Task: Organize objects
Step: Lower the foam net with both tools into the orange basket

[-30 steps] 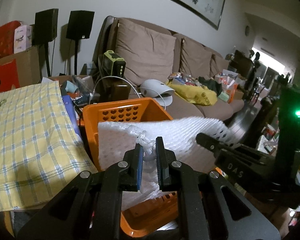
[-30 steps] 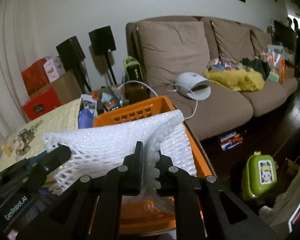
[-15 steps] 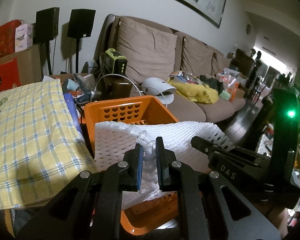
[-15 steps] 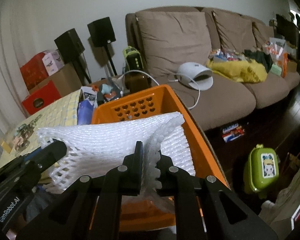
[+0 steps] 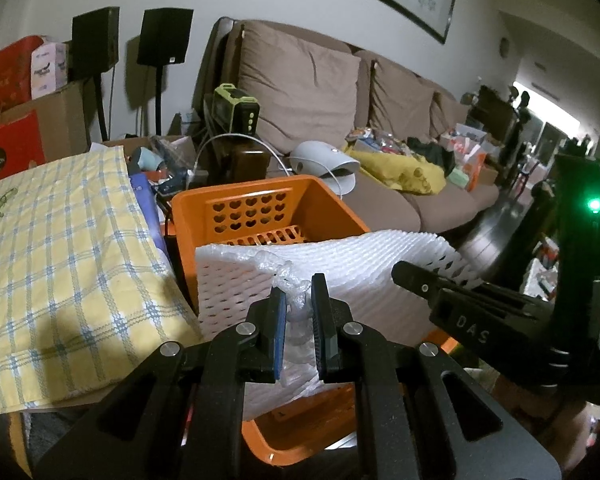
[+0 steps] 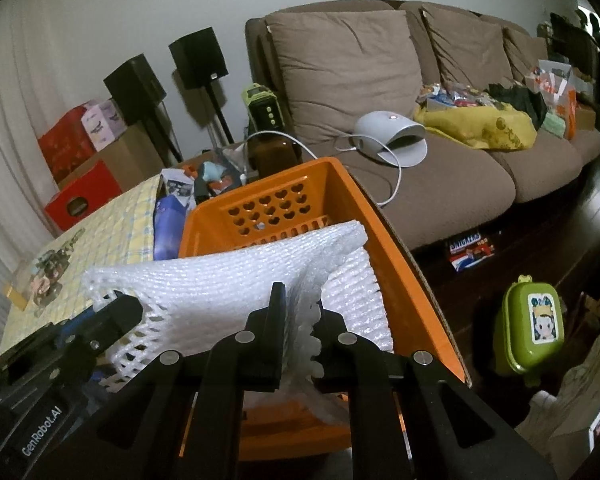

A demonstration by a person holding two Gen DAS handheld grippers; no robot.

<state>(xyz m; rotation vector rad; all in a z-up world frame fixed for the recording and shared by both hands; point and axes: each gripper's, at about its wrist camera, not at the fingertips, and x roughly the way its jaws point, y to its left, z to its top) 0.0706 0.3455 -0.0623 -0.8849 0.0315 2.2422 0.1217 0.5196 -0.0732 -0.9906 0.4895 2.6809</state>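
A white foam net sheet [image 5: 340, 264] hangs stretched between my two grippers, over the open orange basket [image 5: 260, 204]. My left gripper [image 5: 298, 300] is shut on its crumpled near-left edge, together with some clear plastic wrap. My right gripper [image 6: 300, 312] is shut on the sheet's [image 6: 228, 276] right edge, above the orange basket [image 6: 380, 220]. The sheet's lower part dips into the basket and hides most of its inside. Each view shows the other gripper at its side.
A yellow checked cloth [image 5: 56, 248] covers the table left of the basket. Clutter and a purple box [image 6: 168, 224] sit behind it. A brown sofa [image 6: 440, 184] with a white device stands beyond. A green case [image 6: 528, 328] lies on the dark floor at right.
Both grippers have lowered the foam sheet toward the basket; more of the basket's far wall and inside shows above the sheet now. Both grips are unchanged.
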